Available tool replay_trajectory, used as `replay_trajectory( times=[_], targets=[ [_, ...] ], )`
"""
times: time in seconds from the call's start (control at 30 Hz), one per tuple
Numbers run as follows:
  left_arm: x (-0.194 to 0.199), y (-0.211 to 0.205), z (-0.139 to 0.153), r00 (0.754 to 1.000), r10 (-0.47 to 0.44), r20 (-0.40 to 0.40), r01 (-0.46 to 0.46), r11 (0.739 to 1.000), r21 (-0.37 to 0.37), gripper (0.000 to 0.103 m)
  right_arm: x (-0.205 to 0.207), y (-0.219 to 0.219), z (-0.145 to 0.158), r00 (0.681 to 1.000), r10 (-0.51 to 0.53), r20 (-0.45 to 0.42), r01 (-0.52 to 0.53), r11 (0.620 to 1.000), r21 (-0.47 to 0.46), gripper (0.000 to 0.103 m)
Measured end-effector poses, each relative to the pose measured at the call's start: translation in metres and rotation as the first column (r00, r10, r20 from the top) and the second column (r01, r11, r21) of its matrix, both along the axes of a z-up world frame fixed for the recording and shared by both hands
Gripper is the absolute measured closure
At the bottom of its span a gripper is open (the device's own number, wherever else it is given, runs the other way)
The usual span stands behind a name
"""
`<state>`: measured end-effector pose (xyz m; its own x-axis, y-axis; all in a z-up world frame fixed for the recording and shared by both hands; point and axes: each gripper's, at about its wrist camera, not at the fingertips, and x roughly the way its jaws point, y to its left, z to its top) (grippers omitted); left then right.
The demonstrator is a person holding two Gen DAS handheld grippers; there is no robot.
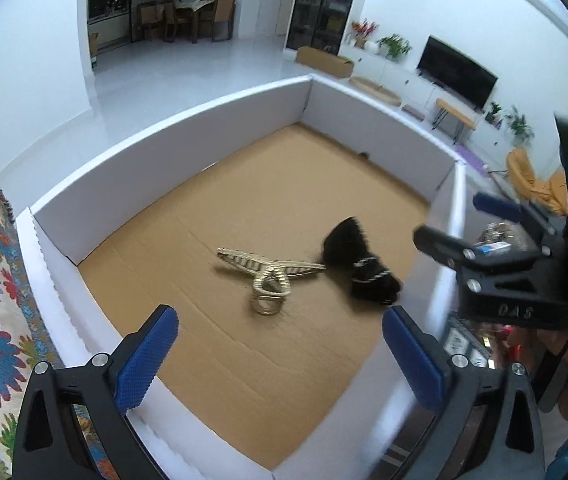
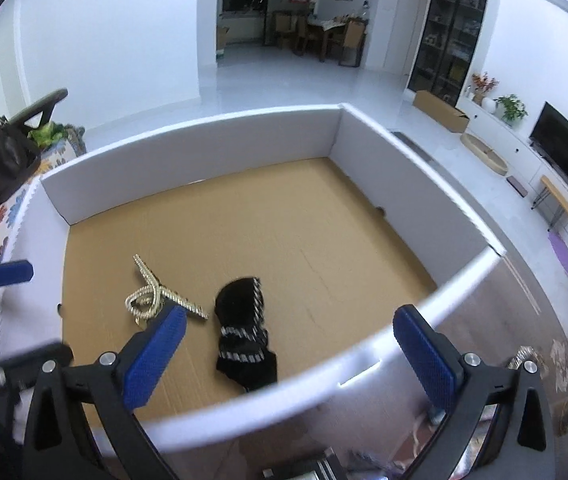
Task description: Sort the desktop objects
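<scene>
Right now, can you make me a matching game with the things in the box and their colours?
Things:
1. hair claw
2. fuzzy hair clip
3. box walls
4. gripper pads

Colours:
A. blue
B. white
C. gold
D. black

Pairs: 1-C, 2-D, 3-B, 4-A
</scene>
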<state>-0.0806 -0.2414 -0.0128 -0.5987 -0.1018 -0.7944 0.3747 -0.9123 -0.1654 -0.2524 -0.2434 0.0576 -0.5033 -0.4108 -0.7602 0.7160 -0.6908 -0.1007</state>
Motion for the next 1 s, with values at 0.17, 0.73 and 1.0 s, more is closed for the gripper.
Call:
replay_trajectory(
  times=[0.17, 0.73, 1.0],
  targets=[
    [0.030, 0.041, 0.027, 0.991, -0.088, -0.103, 0.088, 0.996, -0.006, 0.000, 0.039, 0.073, 0.011, 0.996, -0.082, -0.039, 0.080, 0.995, -0.067, 0.000],
    [0.074, 0.256, -0.026, 0.837, -0.546, -0.043, 0.547, 0.837, 0.029, 0.000, 0.198, 0.351, -0.080, 0.808, -0.589, 0.018, 0.588, 0.808, 0.030, 0.000],
    [0.073, 0.290, -0.057, 0.787, -0.615, 0.054, 0.617, 0.785, -0.055, 0.000, 0.210, 0.369, -0.106, 0.754, -0.653, 0.070, 0.653, 0.757, 0.025, 0.000]
  ],
)
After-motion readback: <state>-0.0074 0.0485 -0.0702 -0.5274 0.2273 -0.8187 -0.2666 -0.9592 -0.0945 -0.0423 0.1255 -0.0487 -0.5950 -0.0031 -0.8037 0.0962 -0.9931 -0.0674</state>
